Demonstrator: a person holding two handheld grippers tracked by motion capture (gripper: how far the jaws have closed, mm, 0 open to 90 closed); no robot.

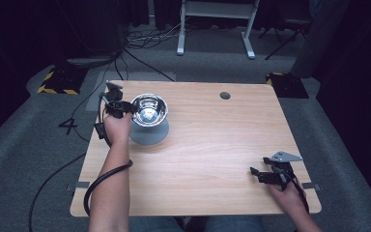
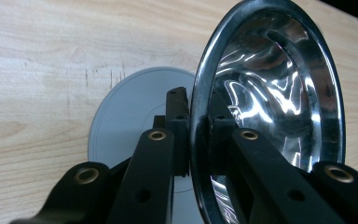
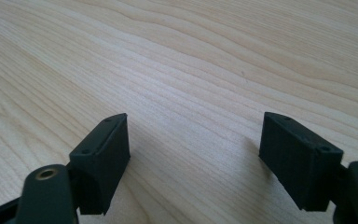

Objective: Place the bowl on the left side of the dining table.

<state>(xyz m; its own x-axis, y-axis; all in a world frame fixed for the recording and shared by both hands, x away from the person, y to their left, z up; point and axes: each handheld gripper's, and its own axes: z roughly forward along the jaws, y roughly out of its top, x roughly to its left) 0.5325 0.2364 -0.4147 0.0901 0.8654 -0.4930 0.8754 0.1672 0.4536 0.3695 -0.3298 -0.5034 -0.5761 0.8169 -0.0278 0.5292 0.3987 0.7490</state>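
Note:
A shiny steel bowl (image 1: 149, 109) hangs tilted just above a flat grey round disc (image 1: 149, 136) at the table's far left. My left gripper (image 1: 129, 109) is shut on the bowl's left rim. In the left gripper view the bowl (image 2: 270, 93) stands on edge, with one black pad outside its rim and one inside, my left gripper (image 2: 196, 108) pinching the rim over the grey disc (image 2: 126, 121). My right gripper (image 1: 257, 167) rests near the front right corner of the table. In the right gripper view my right gripper (image 3: 196, 154) stands open, with bare wood between its pads.
The light wooden table (image 1: 212, 145) has a round cable hole (image 1: 225, 95) at the back. A black cable (image 1: 101, 181) trails from the left hand off the front left edge. Beyond the table lie grey floor, cables and a white desk frame (image 1: 215, 26).

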